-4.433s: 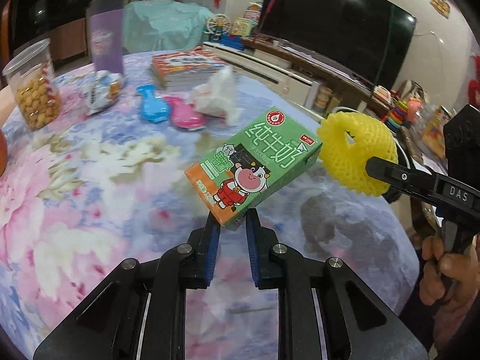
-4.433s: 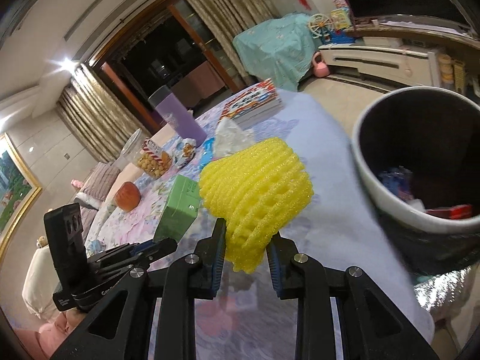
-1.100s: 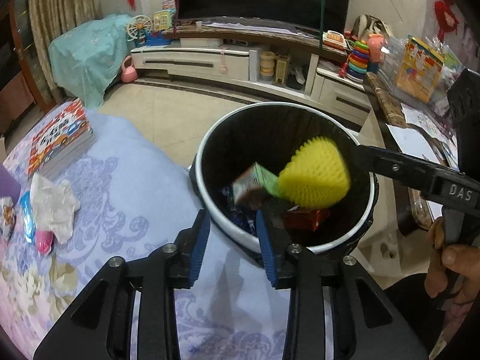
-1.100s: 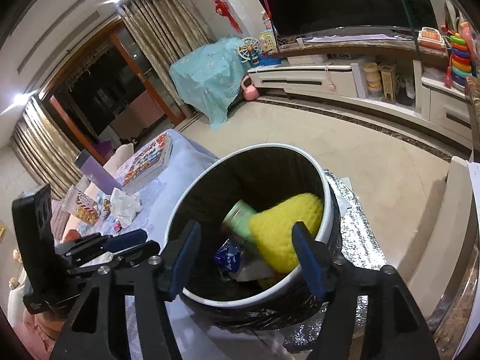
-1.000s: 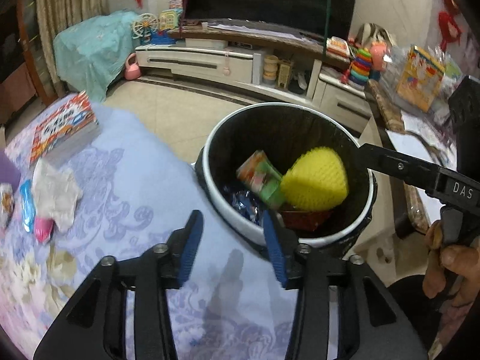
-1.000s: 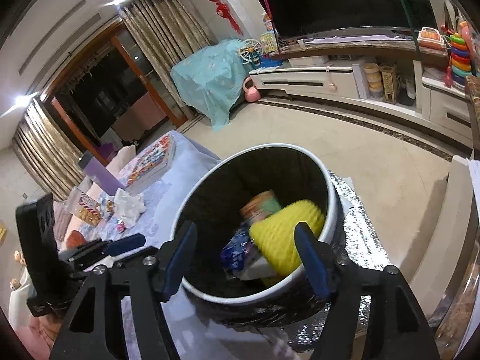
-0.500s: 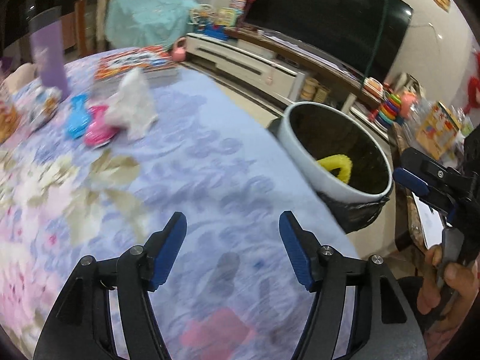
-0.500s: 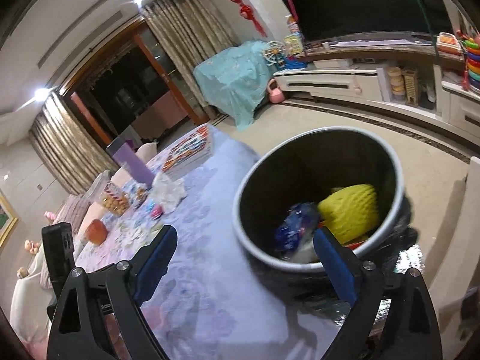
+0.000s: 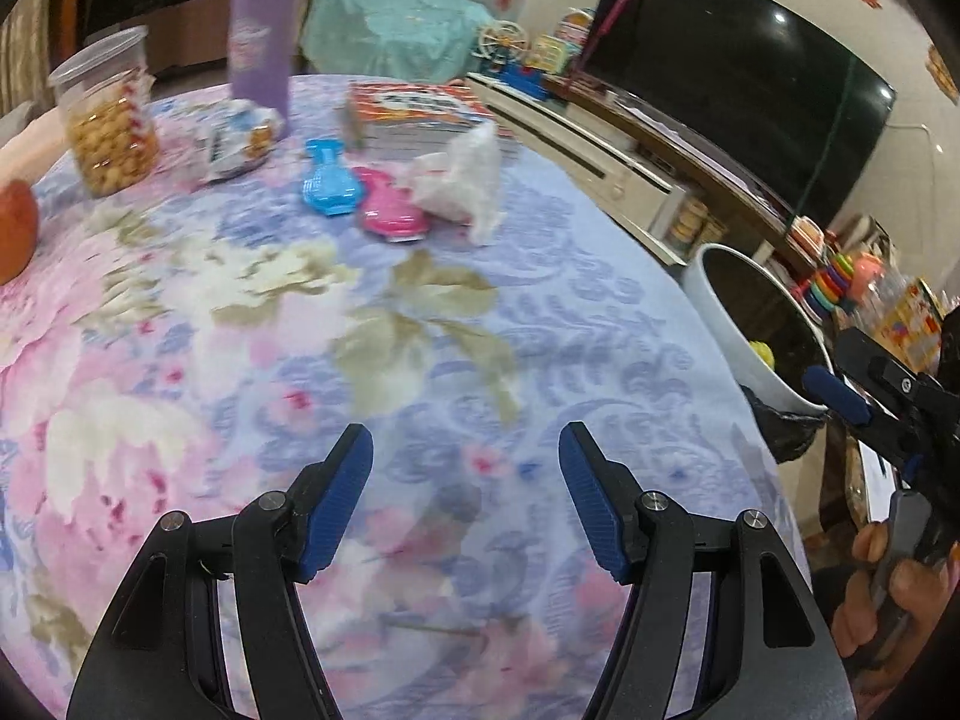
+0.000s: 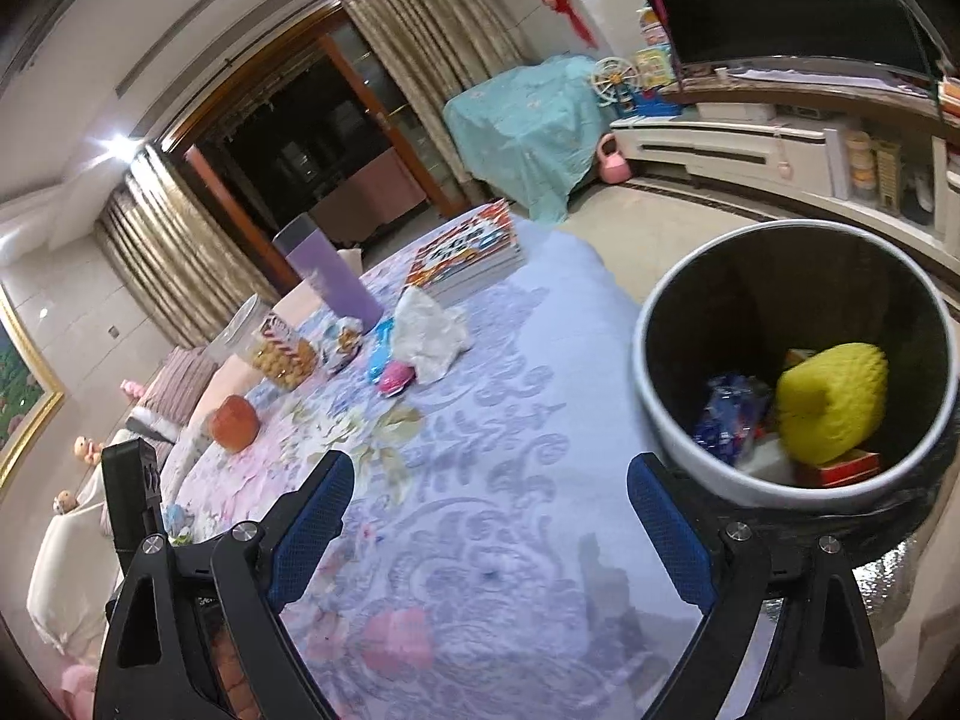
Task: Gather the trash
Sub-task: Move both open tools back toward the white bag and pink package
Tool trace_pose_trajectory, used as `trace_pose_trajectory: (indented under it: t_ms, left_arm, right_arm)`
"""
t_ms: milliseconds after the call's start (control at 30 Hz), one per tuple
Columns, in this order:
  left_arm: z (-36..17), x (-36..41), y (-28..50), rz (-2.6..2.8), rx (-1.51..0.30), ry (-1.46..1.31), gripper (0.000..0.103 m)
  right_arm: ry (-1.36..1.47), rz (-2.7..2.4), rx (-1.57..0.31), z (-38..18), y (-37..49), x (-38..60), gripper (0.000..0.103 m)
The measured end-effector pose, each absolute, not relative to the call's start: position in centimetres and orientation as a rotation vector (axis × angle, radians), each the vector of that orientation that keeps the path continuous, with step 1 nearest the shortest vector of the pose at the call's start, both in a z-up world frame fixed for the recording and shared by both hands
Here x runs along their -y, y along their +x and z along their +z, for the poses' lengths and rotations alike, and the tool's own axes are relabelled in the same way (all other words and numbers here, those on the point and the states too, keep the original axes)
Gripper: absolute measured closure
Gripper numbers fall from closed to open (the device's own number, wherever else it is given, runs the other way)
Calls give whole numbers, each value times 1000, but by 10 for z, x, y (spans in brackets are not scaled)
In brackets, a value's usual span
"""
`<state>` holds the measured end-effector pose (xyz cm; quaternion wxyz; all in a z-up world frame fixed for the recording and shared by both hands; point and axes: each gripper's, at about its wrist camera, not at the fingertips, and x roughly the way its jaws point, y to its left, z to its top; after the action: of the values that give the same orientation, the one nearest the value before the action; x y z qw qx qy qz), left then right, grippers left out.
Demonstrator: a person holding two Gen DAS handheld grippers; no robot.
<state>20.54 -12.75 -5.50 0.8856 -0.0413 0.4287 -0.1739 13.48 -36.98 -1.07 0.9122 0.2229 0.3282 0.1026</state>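
Bin: we see the trash bin standing just off the table's edge, with the yellow foam net lying inside among a blue wrapper and a red carton.
Change: a second ago the net and the milk carton were dropping in; now both our tools have swung back over the table, and the carton is out of sight.
Left gripper: spread wide, carrying nothing, aimed across the floral cloth.
Right gripper: also spread wide, with nothing between the pads, and the bin beside its right finger.
Meaning: we judge that delivery finished and the next pickup beginning.
Remaining trash: the crumpled white tissue lies touching the pink toy; a snack wrapper sits near the purple cup.
Probably not trash: the books, the blue toy and the snack jar.
Next: we expect the tissue to be the likeliest target; it is soft, so a deep pinch suits it.
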Motion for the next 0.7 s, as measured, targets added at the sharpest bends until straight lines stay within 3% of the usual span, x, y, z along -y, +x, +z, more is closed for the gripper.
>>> trace_pose_trajectory:
  t_ms: [700]
  left_arm:
    - [-63,79,237,-280,-906,-125,37]
  right_arm:
    - [452,286,-743,-29,194,326,9]
